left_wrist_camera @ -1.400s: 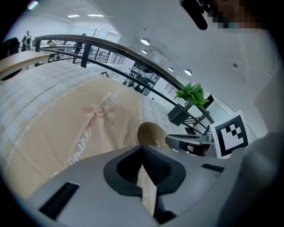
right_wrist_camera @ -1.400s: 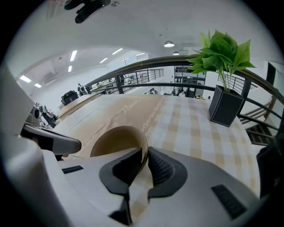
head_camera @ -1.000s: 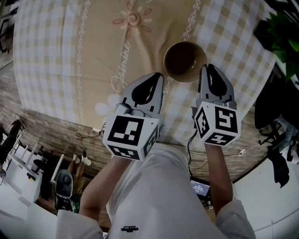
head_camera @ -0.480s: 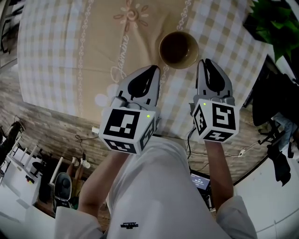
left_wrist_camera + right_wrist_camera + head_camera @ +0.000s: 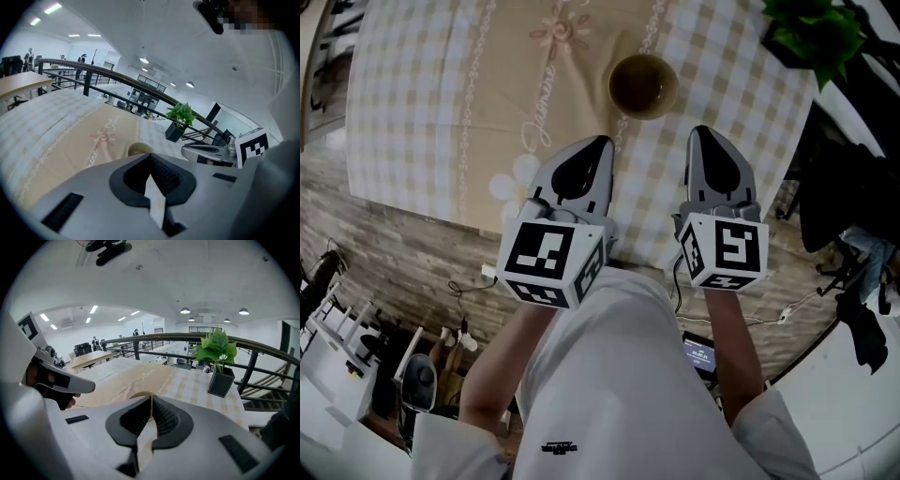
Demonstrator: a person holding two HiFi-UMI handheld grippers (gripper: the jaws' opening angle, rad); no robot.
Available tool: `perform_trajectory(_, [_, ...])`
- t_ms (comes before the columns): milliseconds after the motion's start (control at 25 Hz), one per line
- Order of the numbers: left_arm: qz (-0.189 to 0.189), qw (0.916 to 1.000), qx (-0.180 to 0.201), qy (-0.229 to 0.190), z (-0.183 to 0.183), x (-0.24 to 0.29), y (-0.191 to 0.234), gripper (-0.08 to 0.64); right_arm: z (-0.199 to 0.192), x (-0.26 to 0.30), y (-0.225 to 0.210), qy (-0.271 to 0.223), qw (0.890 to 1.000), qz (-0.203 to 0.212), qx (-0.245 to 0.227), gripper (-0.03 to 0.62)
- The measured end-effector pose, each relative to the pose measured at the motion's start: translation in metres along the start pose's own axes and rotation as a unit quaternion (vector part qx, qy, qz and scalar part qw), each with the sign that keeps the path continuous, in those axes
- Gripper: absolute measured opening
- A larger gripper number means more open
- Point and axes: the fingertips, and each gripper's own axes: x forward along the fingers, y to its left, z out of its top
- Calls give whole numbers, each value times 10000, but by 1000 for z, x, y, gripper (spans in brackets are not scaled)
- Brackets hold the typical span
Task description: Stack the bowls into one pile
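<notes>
Grey left gripper [image 5: 601,142] and right gripper [image 5: 704,131], black-and-white marker cubes [image 5: 549,263], black ribbed fingers [image 5: 165,176], white short-sleeved shirt [image 5: 619,394]

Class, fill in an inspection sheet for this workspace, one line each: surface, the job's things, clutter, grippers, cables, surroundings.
Surface: table covered by a checked cloth with a beige embroidered band down the middle.
Job's things: one brown bowl stands upright on the cloth; whether others are nested inside cannot be told.
Clutter: only a potted plant, at the table's far right edge.
Grippers: left gripper and right gripper are both short of the bowl, jaws together, with nothing between them.
Cables: a thin cable lies on the floor below the table edge.
Surroundings: brick-pattern floor; the gripper views show an open hall with a railing.
</notes>
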Motion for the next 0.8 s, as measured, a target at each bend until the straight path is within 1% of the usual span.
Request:
perform_trajectory(120, [7, 10000, 19, -85, -3, -11, -16, 20, -4, -19, 1, -43, 9999, 87, -71, 38])
perform_trajectory(280, [-43, 9997, 77, -230, -6, -23, -34, 20, -8, -40, 4, -112, 9995, 292, 25, 38])
perform_trajectory(440, [-92, 9990, 233, -359, -12, -41, -76, 20, -15, -85, -5, -248, 9987, 427, 129, 38])
perform_trajectory(640, [-163, 9981, 286, -529, -12, -72, -74, 20, -19, -109, 20, -324, 9979, 560, 71, 38])
perform_trajectory(800, [-281, 9967, 363, -663, -16, -98, -93, 20, -24, -141, 22, -416, 9973, 586, 144, 38])
